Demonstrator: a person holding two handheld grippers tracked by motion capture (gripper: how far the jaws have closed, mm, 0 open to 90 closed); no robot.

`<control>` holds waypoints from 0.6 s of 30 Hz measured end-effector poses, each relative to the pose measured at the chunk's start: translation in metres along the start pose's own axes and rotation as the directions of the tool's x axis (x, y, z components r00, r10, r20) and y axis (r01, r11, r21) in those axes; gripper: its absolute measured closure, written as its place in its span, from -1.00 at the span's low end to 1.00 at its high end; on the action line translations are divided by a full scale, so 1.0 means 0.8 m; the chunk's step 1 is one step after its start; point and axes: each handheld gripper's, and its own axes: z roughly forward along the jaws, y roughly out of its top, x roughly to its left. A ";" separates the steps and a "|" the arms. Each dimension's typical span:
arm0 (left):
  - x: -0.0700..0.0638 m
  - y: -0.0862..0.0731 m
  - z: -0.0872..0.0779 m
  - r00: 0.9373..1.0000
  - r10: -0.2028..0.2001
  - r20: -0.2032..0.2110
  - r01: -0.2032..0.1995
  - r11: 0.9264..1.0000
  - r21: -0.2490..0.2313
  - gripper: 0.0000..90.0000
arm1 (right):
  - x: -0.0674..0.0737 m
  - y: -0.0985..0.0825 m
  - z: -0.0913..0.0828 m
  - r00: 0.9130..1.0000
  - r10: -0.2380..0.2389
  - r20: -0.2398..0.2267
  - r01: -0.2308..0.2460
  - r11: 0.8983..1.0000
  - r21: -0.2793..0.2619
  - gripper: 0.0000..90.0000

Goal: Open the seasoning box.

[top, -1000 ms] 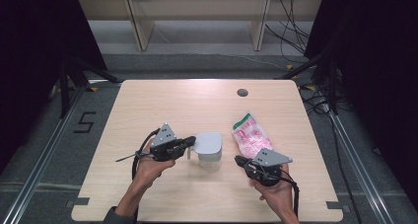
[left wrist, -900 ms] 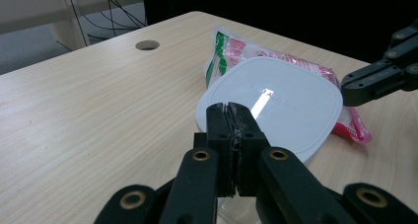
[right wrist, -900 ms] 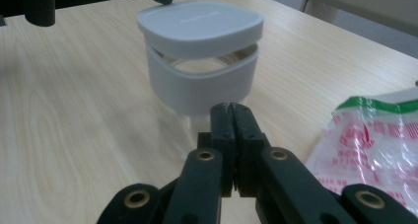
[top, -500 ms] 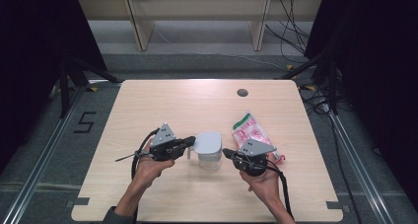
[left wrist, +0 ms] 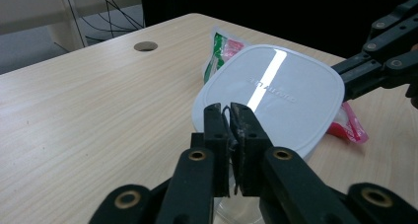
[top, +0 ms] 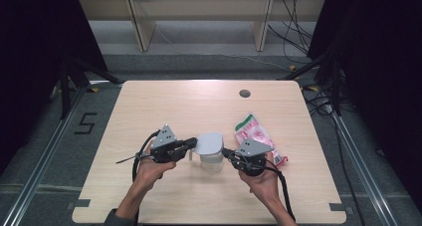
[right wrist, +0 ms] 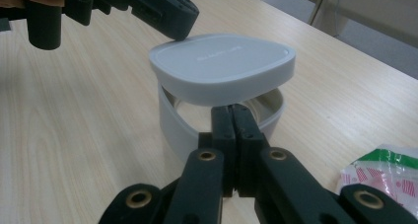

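A clear plastic container (top: 212, 162) stands at the table's front middle. Its pale grey lid (top: 209, 143) is tilted, raised off the rim on the right gripper's side (right wrist: 222, 68). My left gripper (top: 194, 143) reaches in from the left. Its jaws (left wrist: 227, 108) are almost together on a thin tab at the lid's edge, and they have just been opening slightly. My right gripper (top: 227, 153) comes from the right, shut. Its tips (right wrist: 232, 109) are at the container's (right wrist: 170, 120) near rim under the lid. I cannot tell whether they pinch that rim.
A pink, white and green snack packet (top: 255, 135) lies just right of the container, behind the right gripper. A round cable hole (top: 244, 93) sits near the table's far edge. Bare wood (top: 164, 111) surrounds the container. Shelving legs and cables lie beyond the table.
My right gripper has moved left from beside the packet up to the container. The left gripper and the lid have stayed where they were.
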 end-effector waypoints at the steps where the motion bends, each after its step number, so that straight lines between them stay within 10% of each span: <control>1: 0.000 0.001 -0.001 1.000 0.000 0.006 0.000 1.000 -0.010 0.82 | 0.000 0.002 0.000 1.000 -0.014 0.003 0.014 1.000 -0.002 1.00; 18: -0.006 -0.034 -0.041 0.999 -0.016 -0.031 0.018 0.997 0.068 -0.10 | 0.007 0.034 0.010 1.000 -0.026 -0.003 0.026 0.999 -0.035 1.00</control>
